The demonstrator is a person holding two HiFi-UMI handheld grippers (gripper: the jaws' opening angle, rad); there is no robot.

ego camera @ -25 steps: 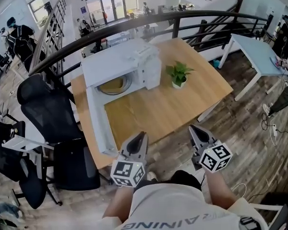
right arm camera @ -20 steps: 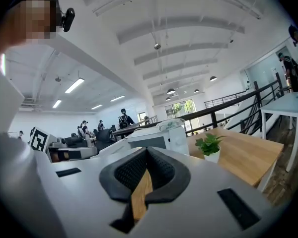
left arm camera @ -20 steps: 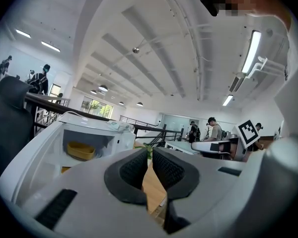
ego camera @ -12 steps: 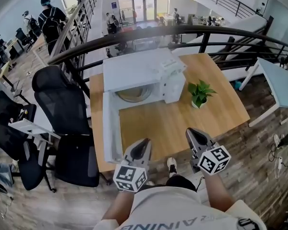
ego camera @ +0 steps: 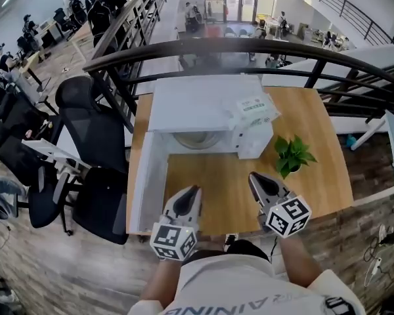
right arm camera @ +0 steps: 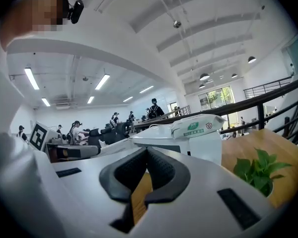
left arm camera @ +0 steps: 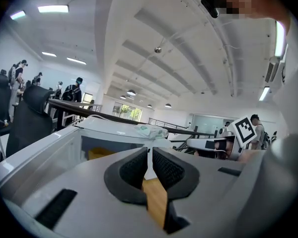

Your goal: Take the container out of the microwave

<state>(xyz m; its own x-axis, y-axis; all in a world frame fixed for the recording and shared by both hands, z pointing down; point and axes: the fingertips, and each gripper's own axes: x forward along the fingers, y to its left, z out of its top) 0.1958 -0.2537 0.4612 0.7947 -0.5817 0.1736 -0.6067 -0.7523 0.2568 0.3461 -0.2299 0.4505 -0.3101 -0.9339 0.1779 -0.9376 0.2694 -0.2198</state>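
Note:
A white microwave point(ego camera: 200, 104) stands at the back of the wooden table point(ego camera: 322, 176), its door point(ego camera: 148, 182) swung open toward the left. Inside the cavity a round beige container point(ego camera: 196, 138) shows; in the left gripper view the container point(left arm camera: 100, 153) is a yellowish shape in the dark opening. My left gripper point(ego camera: 187, 199) and right gripper point(ego camera: 259, 181) hover over the table's near edge, well short of the microwave. Both point at it, shut, with nothing between the pads. Each gripper view shows its jaws closed: left gripper point(left arm camera: 150, 152), right gripper point(right arm camera: 147, 152).
A pack of wipes point(ego camera: 253, 108) lies on the microwave's top. A small potted plant point(ego camera: 292, 153) stands right of the microwave. Black office chairs point(ego camera: 92, 136) crowd the table's left side. A dark curved railing point(ego camera: 249, 46) runs behind the table.
The view has swung round, so the microwave and table now sit straight ahead instead of off to the left. Both grippers moved with the body and stayed shut.

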